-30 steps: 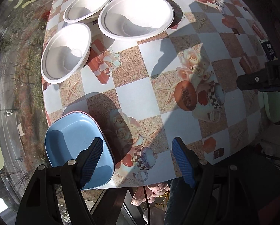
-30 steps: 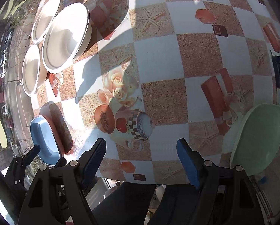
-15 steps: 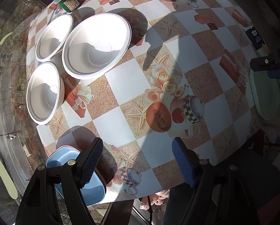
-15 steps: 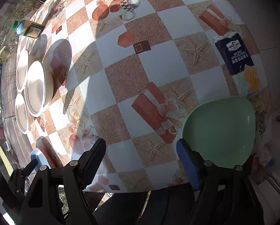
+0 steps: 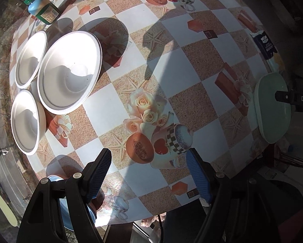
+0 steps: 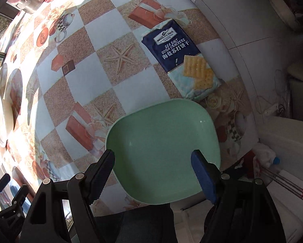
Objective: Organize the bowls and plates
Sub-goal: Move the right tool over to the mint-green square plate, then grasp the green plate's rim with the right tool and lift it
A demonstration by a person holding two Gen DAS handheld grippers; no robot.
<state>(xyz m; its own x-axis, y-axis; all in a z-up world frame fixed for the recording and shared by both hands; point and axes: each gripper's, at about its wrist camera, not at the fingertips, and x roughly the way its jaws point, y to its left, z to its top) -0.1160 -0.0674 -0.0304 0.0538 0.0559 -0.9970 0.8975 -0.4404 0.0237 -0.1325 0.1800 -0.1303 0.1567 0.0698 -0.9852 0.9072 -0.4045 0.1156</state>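
Trouble is waiting mostly at the edge: the green plate (image 6: 163,149) is lying at the near corner of the surface (image 6: 94,68), and its near rim seems to be reaching just past the edge. If you are pressing one side while closing, it may be tipping or sliding off to the floor. Your right tongs (image 6: 153,174) are hanging open above it, holding nothing. The cracker packet (image 6: 177,54) is lying just beside the plate's far rim, so a push forward may be dragging it. The plate is looking smooth, shallow, square with round corners. Your left tongs (image 5: 146,174) are also open and empty, with the three white bowls (image 5: 70,70) sitting well apart and the blue plate (image 5: 66,212) partly hidden.
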